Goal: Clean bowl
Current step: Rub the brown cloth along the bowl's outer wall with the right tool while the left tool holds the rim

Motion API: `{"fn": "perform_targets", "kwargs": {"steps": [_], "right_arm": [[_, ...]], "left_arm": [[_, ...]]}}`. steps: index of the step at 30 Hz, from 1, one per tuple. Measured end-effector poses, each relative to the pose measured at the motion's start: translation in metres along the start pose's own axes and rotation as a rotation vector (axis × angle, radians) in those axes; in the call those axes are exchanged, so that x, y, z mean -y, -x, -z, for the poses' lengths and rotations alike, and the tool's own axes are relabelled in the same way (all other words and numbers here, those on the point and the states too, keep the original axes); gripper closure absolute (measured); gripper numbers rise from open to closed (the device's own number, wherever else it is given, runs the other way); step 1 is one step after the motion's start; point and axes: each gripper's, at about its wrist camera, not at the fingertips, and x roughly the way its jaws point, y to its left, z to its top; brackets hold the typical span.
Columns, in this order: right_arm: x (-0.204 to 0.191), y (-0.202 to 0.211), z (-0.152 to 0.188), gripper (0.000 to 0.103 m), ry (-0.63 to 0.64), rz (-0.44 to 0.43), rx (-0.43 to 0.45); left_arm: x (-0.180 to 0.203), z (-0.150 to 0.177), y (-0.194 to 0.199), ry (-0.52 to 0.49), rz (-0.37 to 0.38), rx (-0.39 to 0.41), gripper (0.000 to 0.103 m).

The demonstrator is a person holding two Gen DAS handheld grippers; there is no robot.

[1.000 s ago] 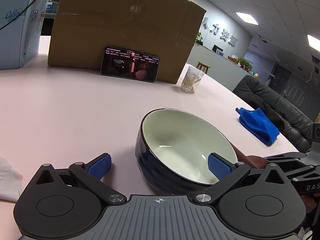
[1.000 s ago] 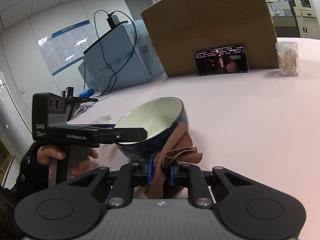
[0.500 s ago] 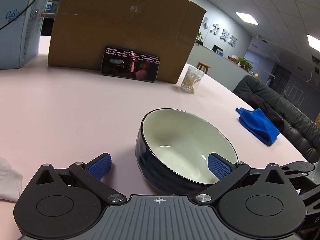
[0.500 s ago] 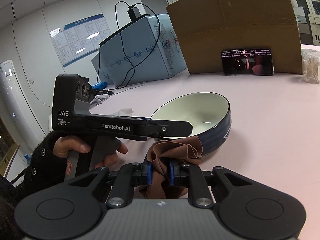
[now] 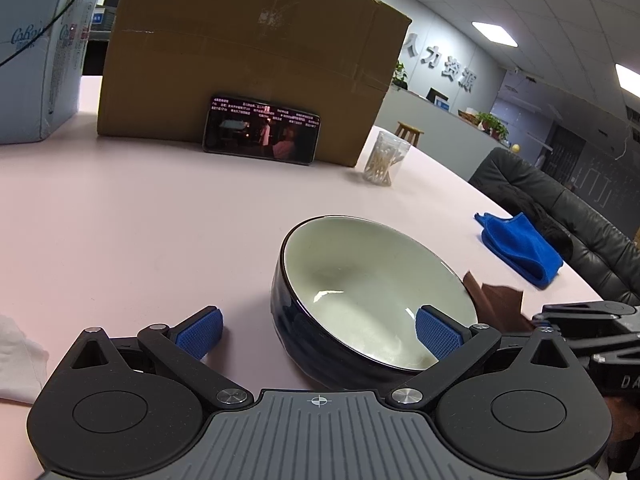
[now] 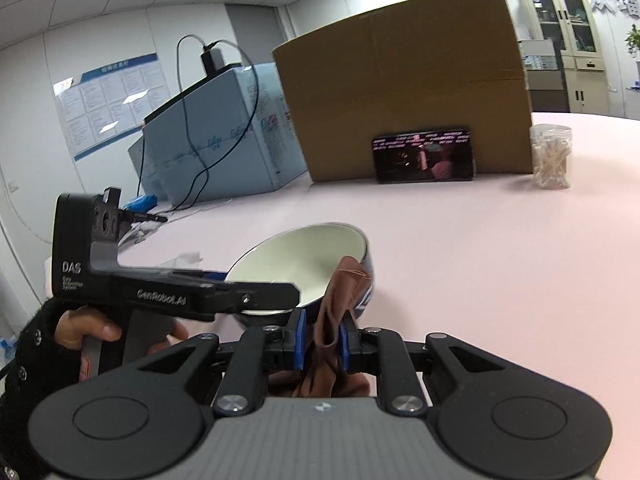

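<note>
- Pale pink surface [image 5: 160, 216] spreads out ahead of the left fingers [image 5: 199, 333].
- Dark blue bowl [image 5: 372, 300] with a cream inside sits tilted between those fingers, the right pad inside its rim.
- Far ahead, a cardboard box [image 5: 248, 60] stands on the surface, a lit phone [image 5: 261, 131] leaning on its front.
- Right of the box, a clear jar of cotton swabs [image 5: 385, 158].
- Far left, a pale blue carton [image 5: 32, 60].
- Off to the right, a folded blue cloth [image 5: 520, 252] near the edge.
- Beside the left finger, something white [image 5: 16, 356], partly cut off.

Glossy glazed bowl [image 5: 372, 292], soft cloth [image 6: 340, 292]
</note>
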Motion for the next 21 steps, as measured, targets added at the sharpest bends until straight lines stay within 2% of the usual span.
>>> {"fn": "perform_targets", "kwargs": {"steps": [1,5,14,21], "right_arm": [[-0.002,-0.002,0.001,0.084,0.004,-0.021,-0.006],[-0.013,-0.003,0.003,0.08,0.031,-0.015,-0.012],[-0.025,-0.011,0.008,0.083,0.041,-0.088,-0.05],[-0.013,-0.001,0.003,0.084,0.018,-0.067,-0.018]], "left_arm": [[0.0,0.0,0.0,-0.001,-0.001,-0.001,0.0],[0.002,0.0,-0.001,-0.003,-0.003,-0.001,0.0],[-0.002,0.0,-0.002,-0.003,-0.003,-0.001,0.0],[-0.005,0.0,-0.001,-0.002,-0.003,0.0,0.0]]}}
